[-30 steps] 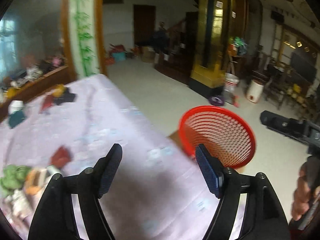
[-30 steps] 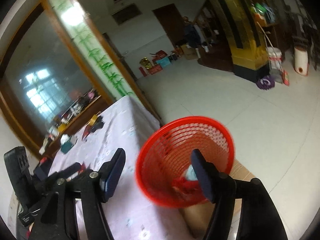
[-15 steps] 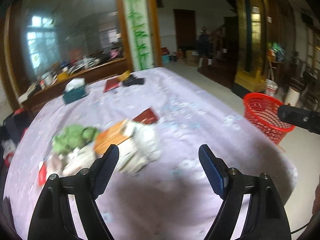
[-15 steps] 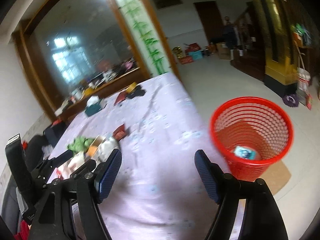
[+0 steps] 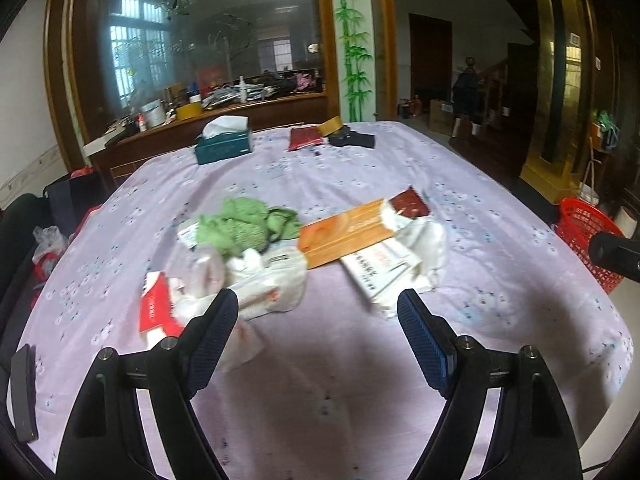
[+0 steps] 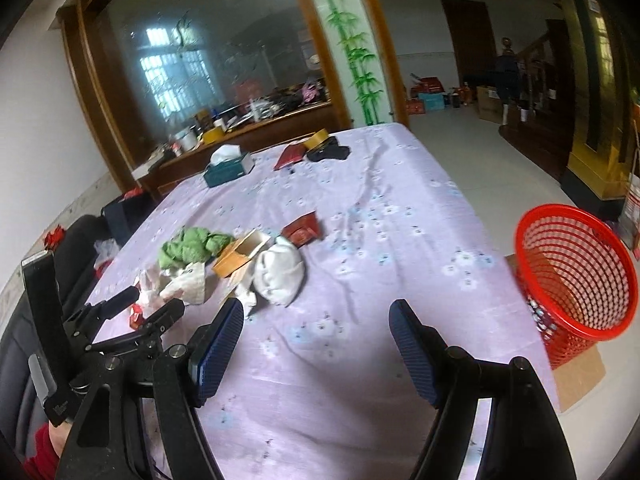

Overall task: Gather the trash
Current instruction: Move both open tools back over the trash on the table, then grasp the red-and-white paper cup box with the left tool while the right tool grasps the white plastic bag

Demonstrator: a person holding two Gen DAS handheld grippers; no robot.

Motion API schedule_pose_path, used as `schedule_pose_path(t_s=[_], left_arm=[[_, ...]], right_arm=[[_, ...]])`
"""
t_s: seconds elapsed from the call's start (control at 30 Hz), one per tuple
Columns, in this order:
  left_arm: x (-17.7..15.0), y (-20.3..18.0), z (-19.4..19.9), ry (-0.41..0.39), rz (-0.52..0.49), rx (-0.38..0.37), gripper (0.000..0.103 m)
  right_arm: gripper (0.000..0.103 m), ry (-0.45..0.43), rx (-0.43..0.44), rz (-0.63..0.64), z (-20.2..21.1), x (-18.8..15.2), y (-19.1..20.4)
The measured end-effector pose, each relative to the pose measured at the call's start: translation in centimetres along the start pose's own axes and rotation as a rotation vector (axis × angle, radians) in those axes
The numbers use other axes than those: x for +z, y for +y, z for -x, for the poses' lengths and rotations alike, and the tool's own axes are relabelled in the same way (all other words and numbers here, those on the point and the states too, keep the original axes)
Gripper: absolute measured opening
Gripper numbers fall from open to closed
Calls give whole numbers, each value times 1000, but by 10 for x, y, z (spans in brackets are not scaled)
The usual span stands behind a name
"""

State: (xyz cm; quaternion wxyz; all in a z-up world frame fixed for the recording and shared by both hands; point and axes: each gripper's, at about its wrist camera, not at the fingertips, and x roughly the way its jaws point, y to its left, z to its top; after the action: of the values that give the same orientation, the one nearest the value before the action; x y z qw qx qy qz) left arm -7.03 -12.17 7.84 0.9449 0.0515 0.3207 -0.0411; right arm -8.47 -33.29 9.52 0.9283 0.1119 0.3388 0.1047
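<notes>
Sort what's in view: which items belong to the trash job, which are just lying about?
Job: trash pile, red basket, left gripper, right gripper, both open and empty.

Lying about: tissue box, red pouch, black item, tape roll.

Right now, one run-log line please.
phase: reaching for trash | left gripper: open, empty | right gripper: open, empty | trash pile: on table | red basket: on floor

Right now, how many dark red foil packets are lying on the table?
2. One dark red packet lies at the far edge of the trash pile, beside the orange box. The other packet lies near the table's far end, by the tissue box. More may hide under the pile.
</notes>
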Motion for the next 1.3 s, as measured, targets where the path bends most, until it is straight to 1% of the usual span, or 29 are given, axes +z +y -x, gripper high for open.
schedule_pose_path(t_s=[0.13, 0.3, 0.43, 0.5, 0.6, 0.67, 0.7, 0.8, 0.87, 0.93, 1.0, 1.07, 1.1, 1.17, 1.23, 1.27, 1.3], left_arm=[[-2, 12, -1, 5, 16, 26, 81], [-5, 28, -1, 14, 42, 41, 81], [-4, 54, 3, 26, 94, 44, 81], [-5, 79, 6, 40, 151, 43, 81], [-7, 116, 3, 75, 235, 44, 81], [-10, 142, -2, 110, 282, 62, 81], [-12, 154, -6, 132, 309, 58, 81], [-20, 189, -24, 206, 423, 4, 81], [-25, 204, -34, 232, 491, -40, 81], [-25, 207, -44, 251, 512, -89, 81], [-23, 201, -52, 259, 500, -122, 81], [-22, 192, -65, 280, 475, -109, 81], [-21, 189, -71, 291, 469, -116, 81], [-22, 188, -84, 303, 469, -98, 81], [-23, 188, -94, 311, 467, -100, 80], [-23, 187, -94, 293, 457, -90, 79], [-22, 186, -94, 286, 446, -83, 62]], right_arm=[[80, 15, 16, 29, -10, 1, 15], [80, 37, 37, 50, -22, 1, 28], [80, 52, 52, 70, -27, 1, 37], [80, 64, 73, 78, -29, 1, 43], [80, 64, 82, 106, -29, 2, 52], [80, 66, 94, 113, -29, 2, 56], [80, 66, 101, 115, -29, 2, 57], [81, 70, 115, 118, -32, 1, 61], [81, 82, 124, 118, -36, 0, 63], [81, 99, 138, 116, -42, -1, 65], [81, 108, 142, 122, -45, -1, 68], [81, 115, 143, 132, -48, -1, 72], [81, 120, 149, 138, -49, 0, 75], [81, 129, 165, 149, -51, 1, 82], [81, 140, 173, 164, -54, 2, 89], [81, 144, 177, 170, -56, 2, 93], [81, 148, 181, 176, -57, 2, 97]])
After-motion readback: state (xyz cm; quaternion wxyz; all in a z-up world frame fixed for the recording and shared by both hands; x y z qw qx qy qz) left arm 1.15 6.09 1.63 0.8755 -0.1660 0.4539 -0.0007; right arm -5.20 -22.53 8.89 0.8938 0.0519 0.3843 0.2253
